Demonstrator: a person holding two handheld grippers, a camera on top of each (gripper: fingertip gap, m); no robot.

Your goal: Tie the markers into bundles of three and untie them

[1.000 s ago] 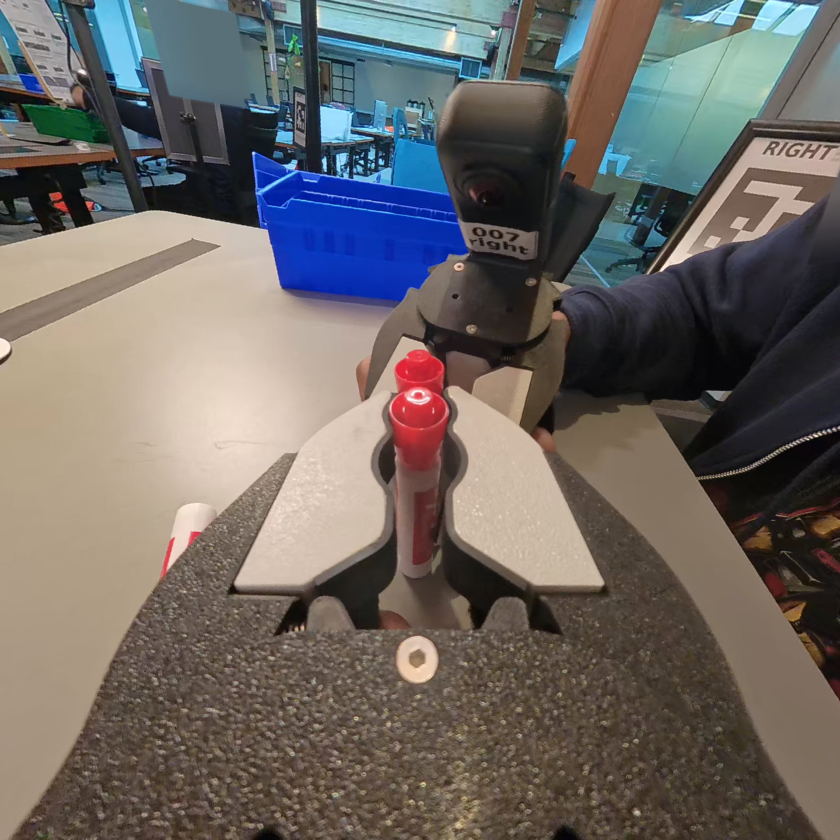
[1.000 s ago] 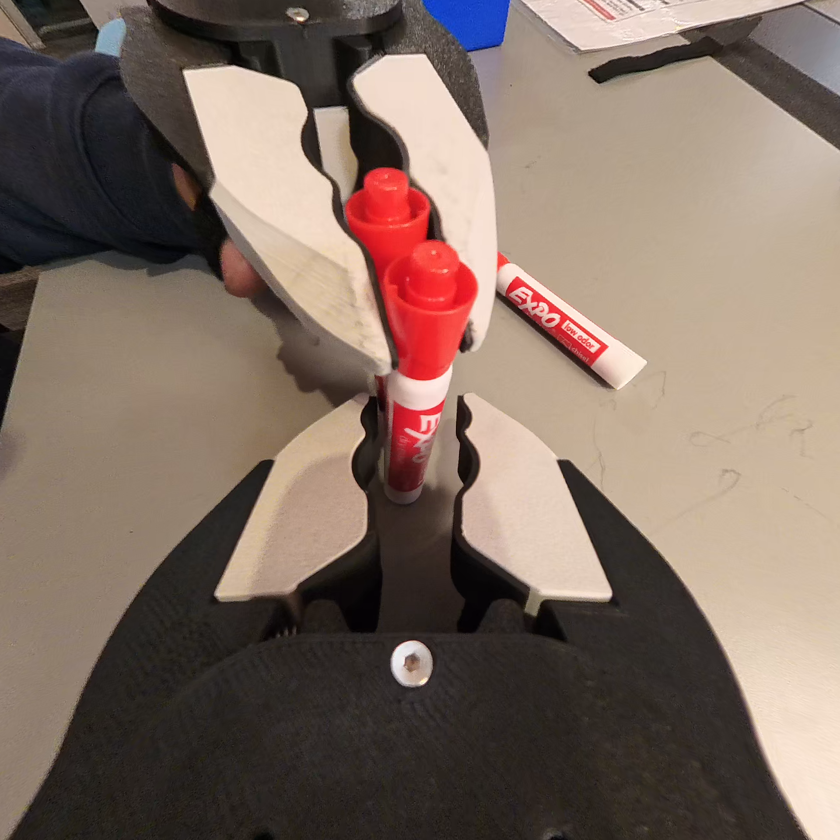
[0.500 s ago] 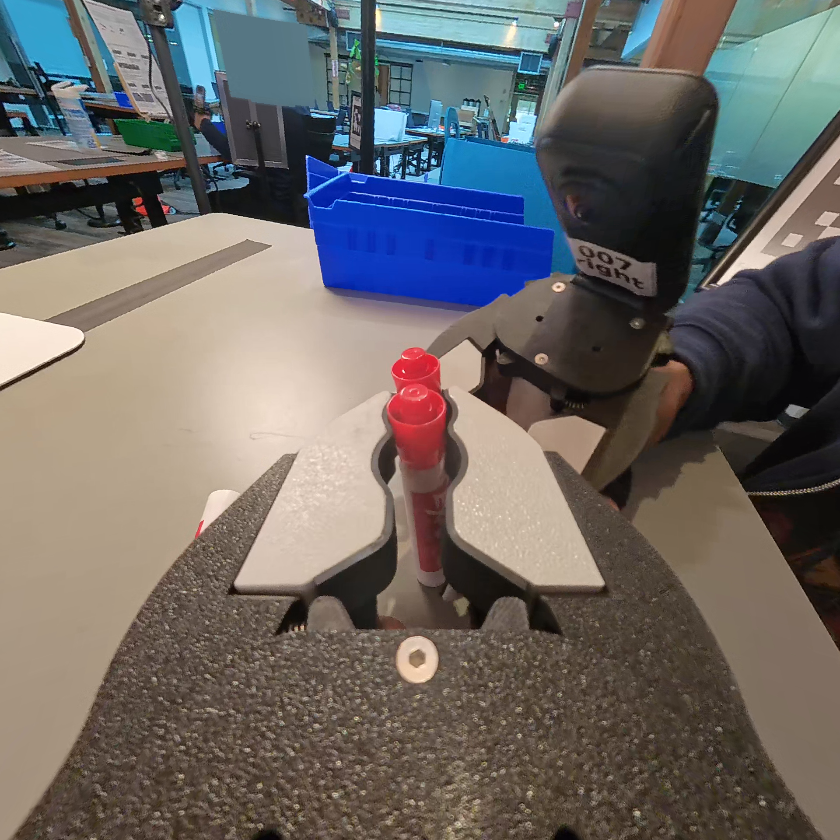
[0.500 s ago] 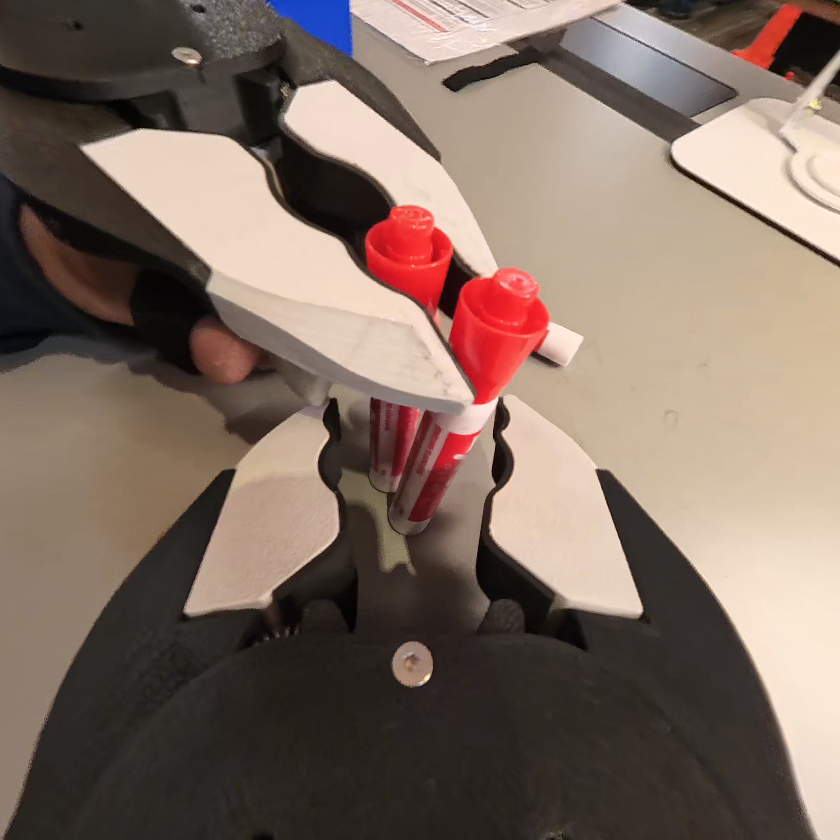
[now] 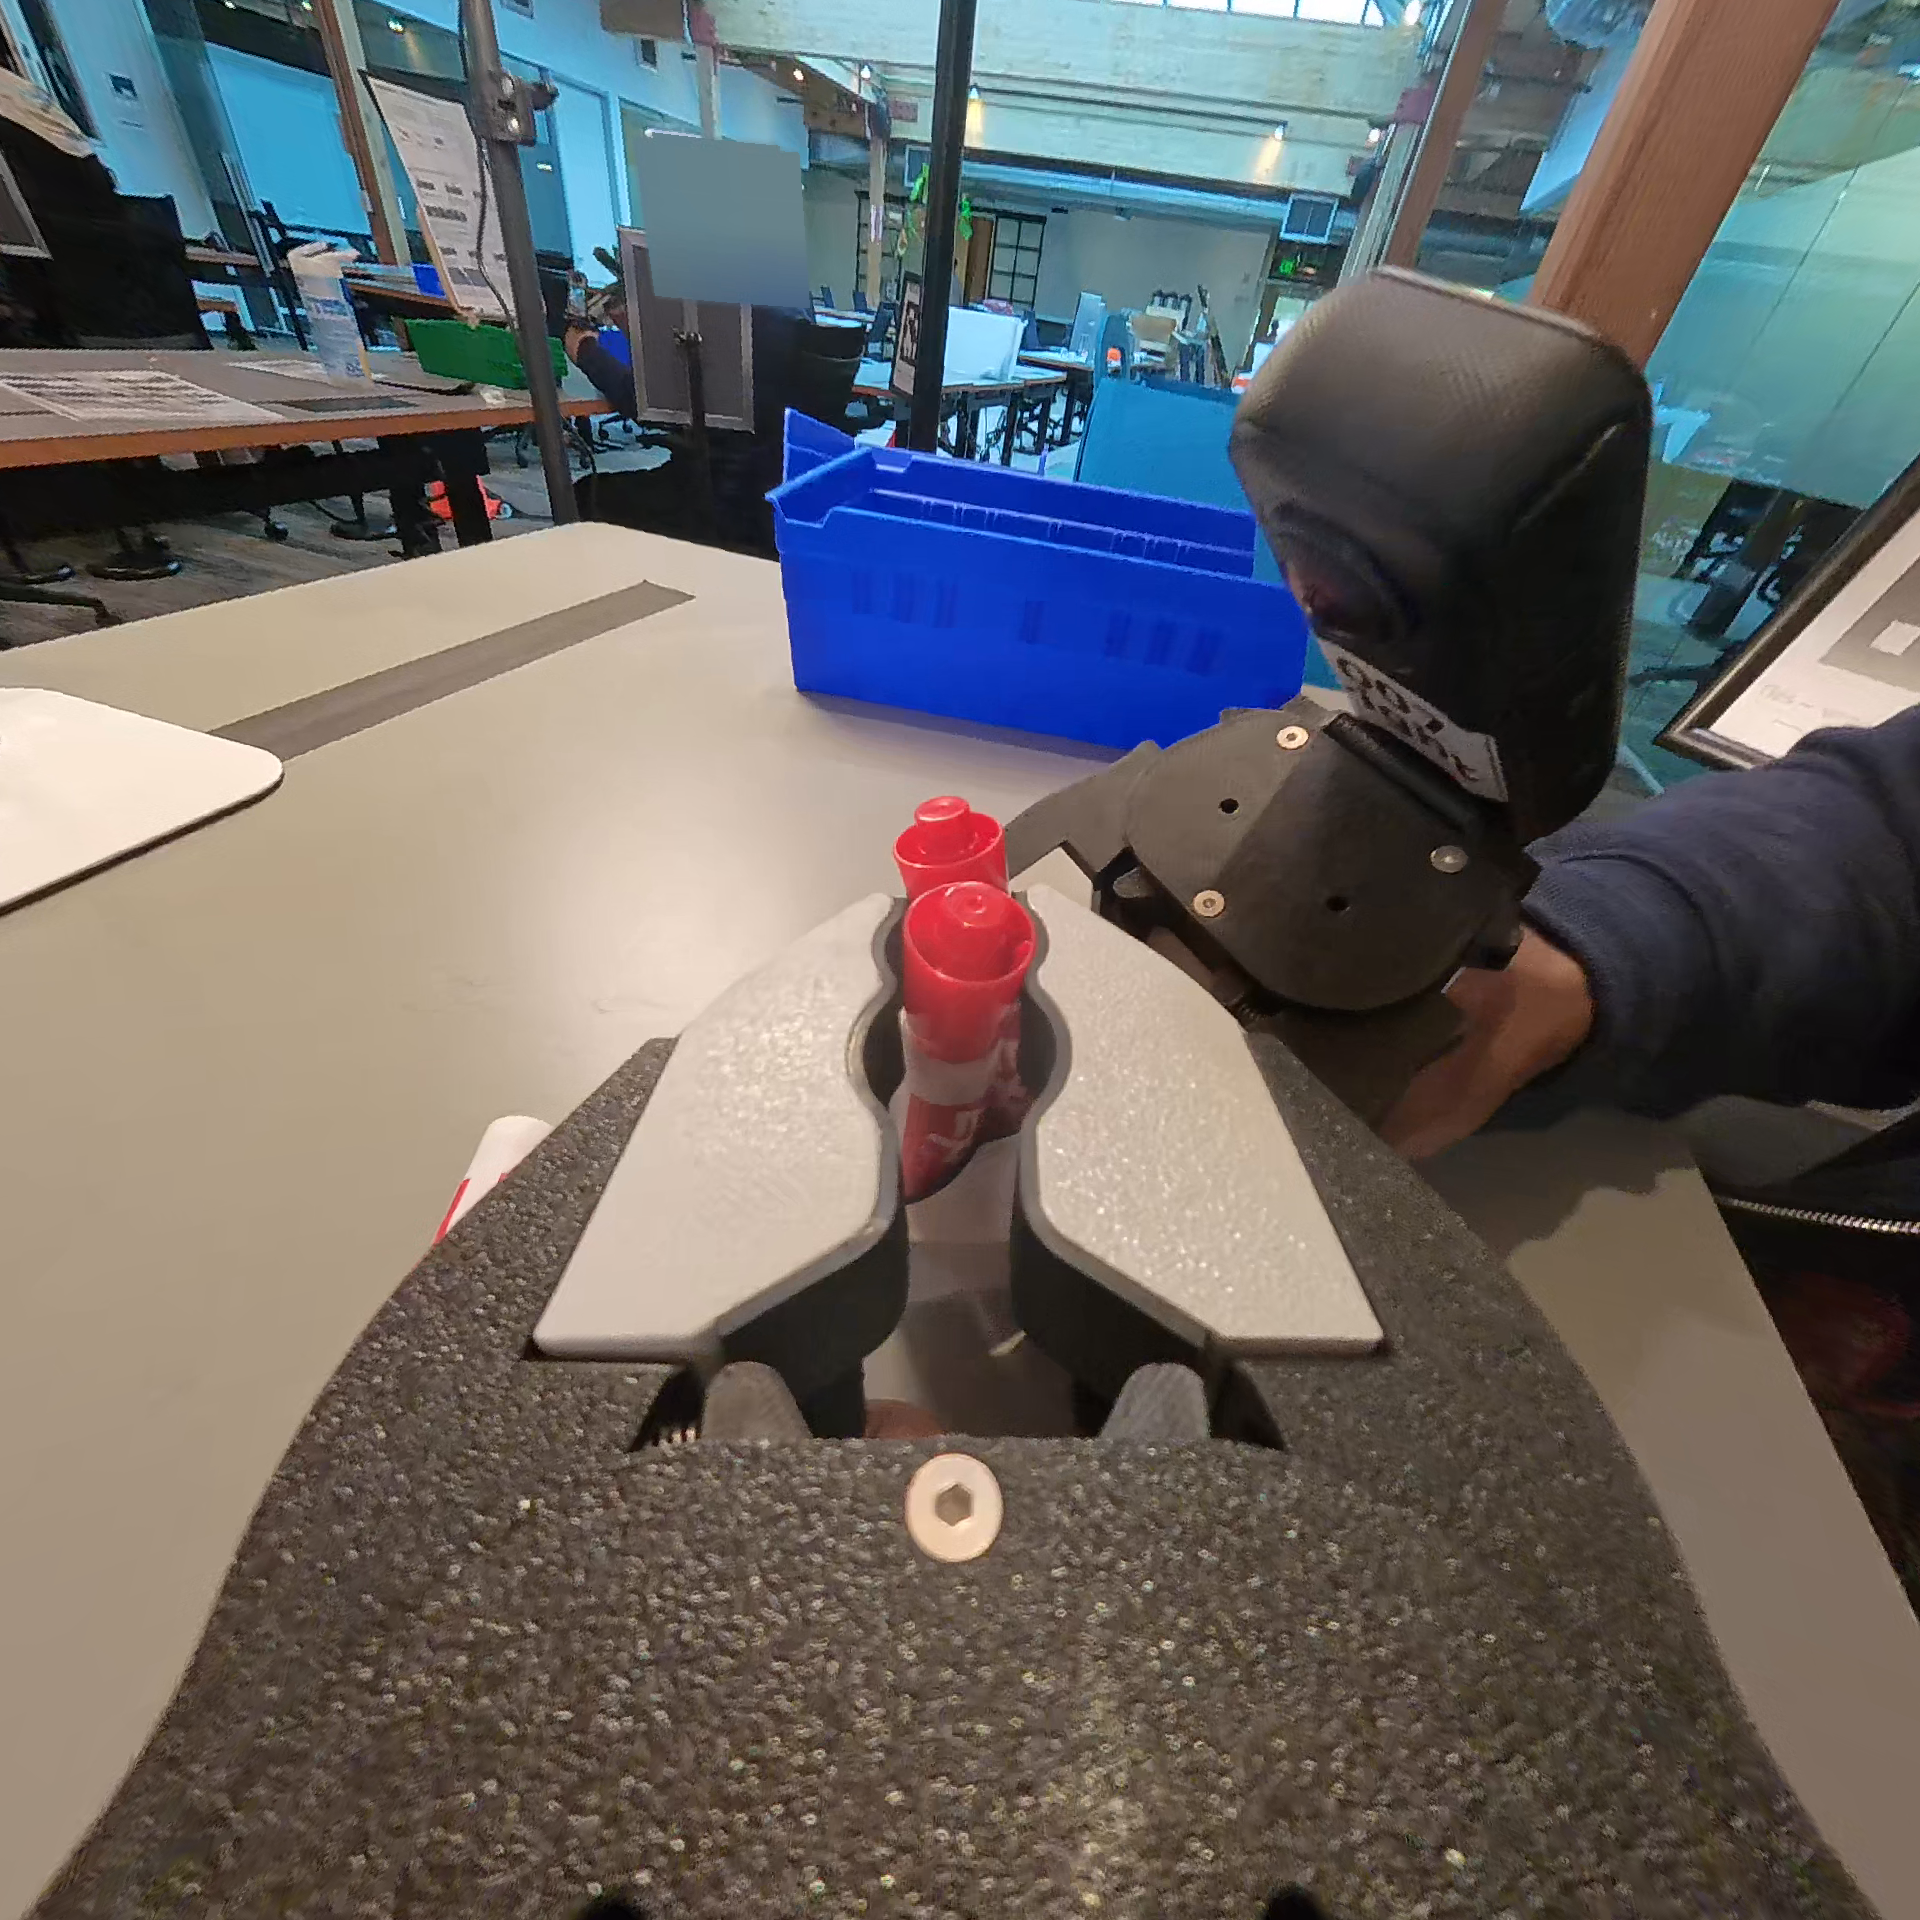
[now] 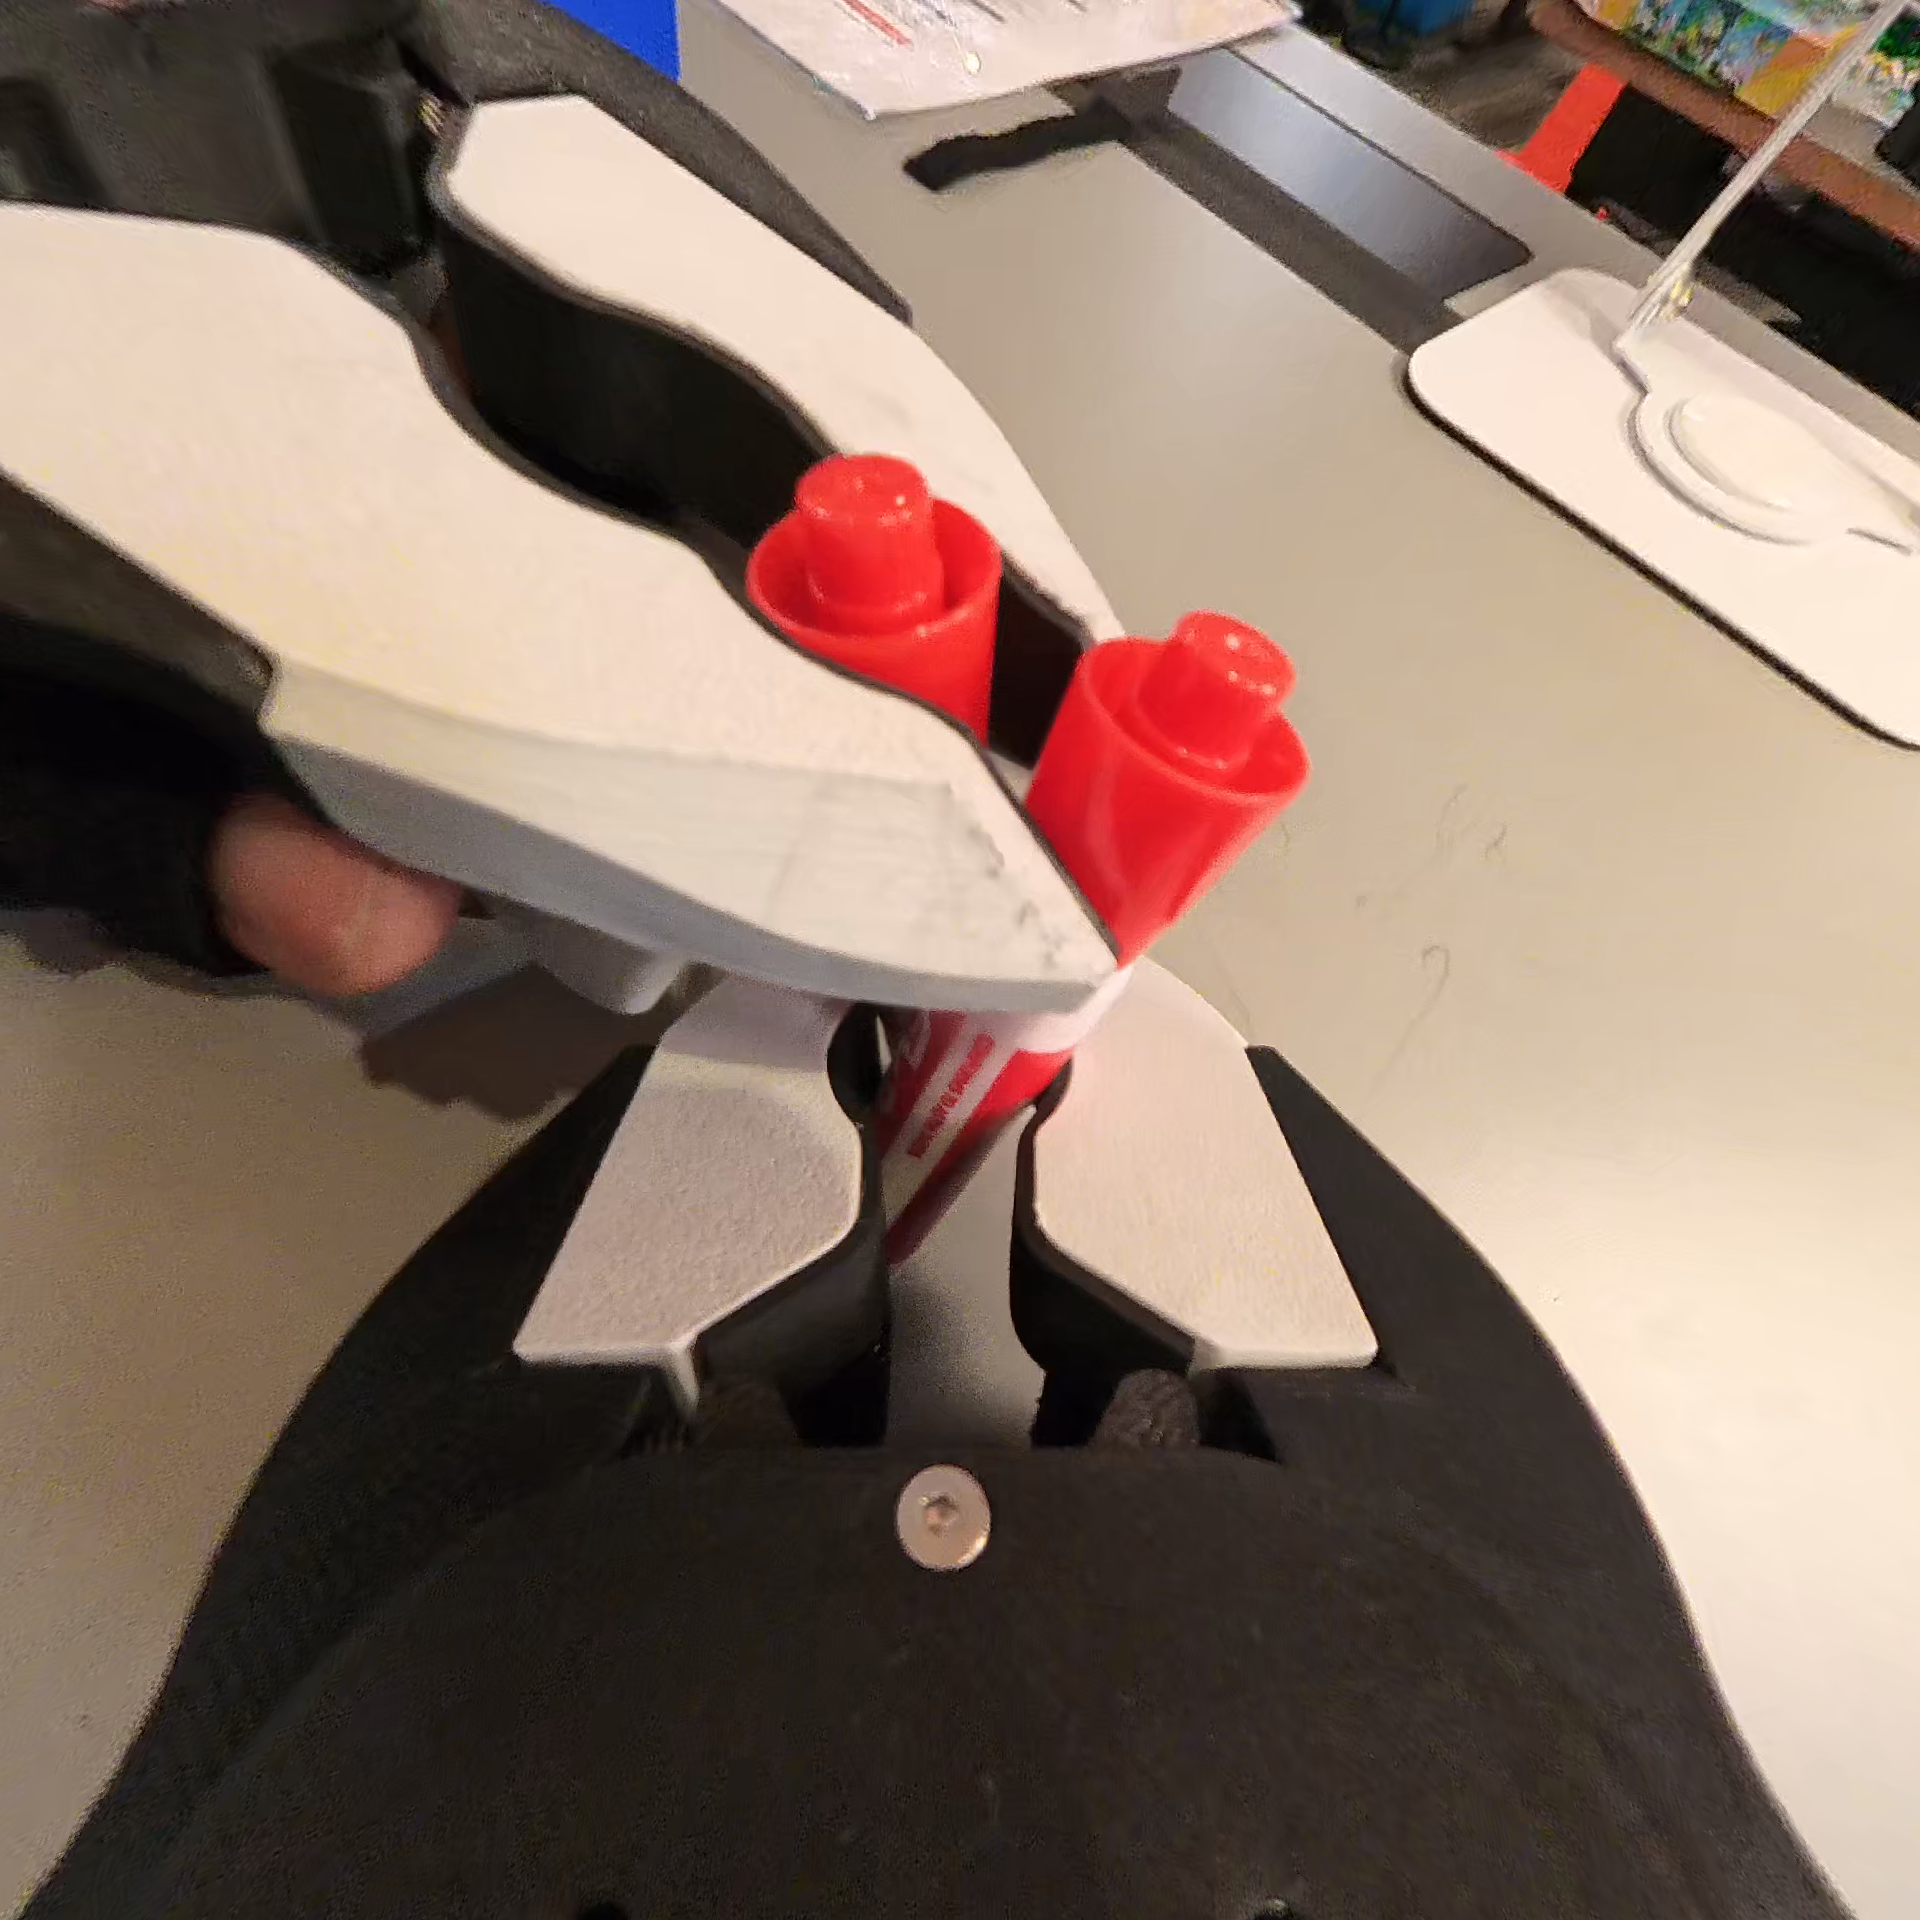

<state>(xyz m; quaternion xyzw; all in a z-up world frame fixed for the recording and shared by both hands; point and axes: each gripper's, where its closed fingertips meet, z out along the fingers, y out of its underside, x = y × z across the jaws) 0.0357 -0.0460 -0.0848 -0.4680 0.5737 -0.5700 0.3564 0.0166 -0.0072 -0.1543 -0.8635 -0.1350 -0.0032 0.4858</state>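
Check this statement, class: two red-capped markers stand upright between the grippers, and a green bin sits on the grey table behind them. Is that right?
Not quite. The bin on the grey table is blue, not green, as the left wrist view shows. The rest holds: two red-capped markers stand upright between the left gripper and the right gripper.

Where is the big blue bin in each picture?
Left wrist view: the blue bin stands on the far side of the grey table, above and behind the two red marker caps, just left of the other tool's black body.
Right wrist view: only a small blue corner shows at the top edge, left of middle.
Shared landmark: the white board lying on the table.
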